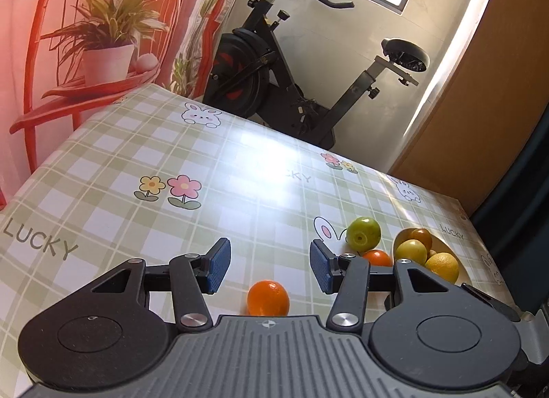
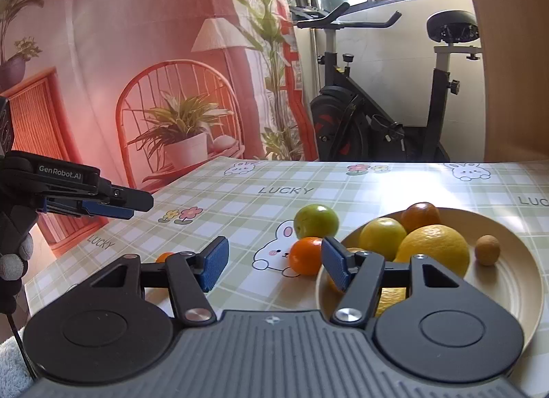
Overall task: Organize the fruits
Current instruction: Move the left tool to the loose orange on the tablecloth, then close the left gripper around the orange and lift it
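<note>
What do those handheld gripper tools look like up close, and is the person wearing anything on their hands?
Each gripper, left and right, has a ribbed grey body, two round black discs, black linkage arms with silver rivets, and fingers ending in textured blue pads. Seen from the side, the left one carries white "GenRobot.AI" lettering. The hand holding it wears a black glove with grey fingertips, and a thin black cable hangs below.

An orange [image 1: 268,297] lies on the tablecloth [image 1: 137,157] between the left gripper's [image 1: 270,265] parted fingers [image 1: 217,267]

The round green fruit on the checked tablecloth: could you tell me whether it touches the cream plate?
Apart. In the right wrist view, a strip of tablecloth shows between the green fruit and the cream plate's rim.
</note>
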### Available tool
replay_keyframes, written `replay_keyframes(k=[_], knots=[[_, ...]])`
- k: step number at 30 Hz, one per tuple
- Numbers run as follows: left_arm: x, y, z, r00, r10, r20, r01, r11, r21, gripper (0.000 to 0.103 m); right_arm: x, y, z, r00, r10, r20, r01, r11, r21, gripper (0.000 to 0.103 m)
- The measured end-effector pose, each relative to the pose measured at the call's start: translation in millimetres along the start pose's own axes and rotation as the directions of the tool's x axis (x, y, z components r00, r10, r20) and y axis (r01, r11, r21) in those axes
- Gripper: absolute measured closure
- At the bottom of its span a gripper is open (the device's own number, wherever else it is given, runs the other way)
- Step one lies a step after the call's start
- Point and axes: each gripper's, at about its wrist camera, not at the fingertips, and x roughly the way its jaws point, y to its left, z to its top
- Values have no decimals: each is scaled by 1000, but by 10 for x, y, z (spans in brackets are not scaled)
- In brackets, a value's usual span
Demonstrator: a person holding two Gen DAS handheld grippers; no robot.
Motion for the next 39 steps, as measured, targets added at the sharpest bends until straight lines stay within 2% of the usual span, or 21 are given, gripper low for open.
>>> replay_keyframes(k=[7,13,17,22,28,37,39], knots=[[32,187,20,1000,-5,1,6,999,-50,50,557,504,-55,984,123,-132,-137,986,-98,40],[108,226,-21,1000,-11,-28,10,999,-49,50,908,821,-149,967,155,-202,-189,968,-164,42],[167,228,-67,999,-21,-47,19,999,-42,50,1008,899,-220,964,146,-224,-186,968,-170,44],[276,183,-121,995,-57,-83,52,997,-56,50,1036,897,-236,966,96,-240,-140,975,-174,51],[388,76,-207,992,-46,-117,43,999,-27,50,1048,895,-238,965,95,-243,-140,974,-176,57],[522,69,-257,987,-53,-149,49,998,-30,51,1032,847,-228,967,91,-237,-129,980,-152,58],[526,55,-267,987,-69,-148,64,997,-38,56,1028,862,-234,967,92,-238,-132,979,-155,58]])
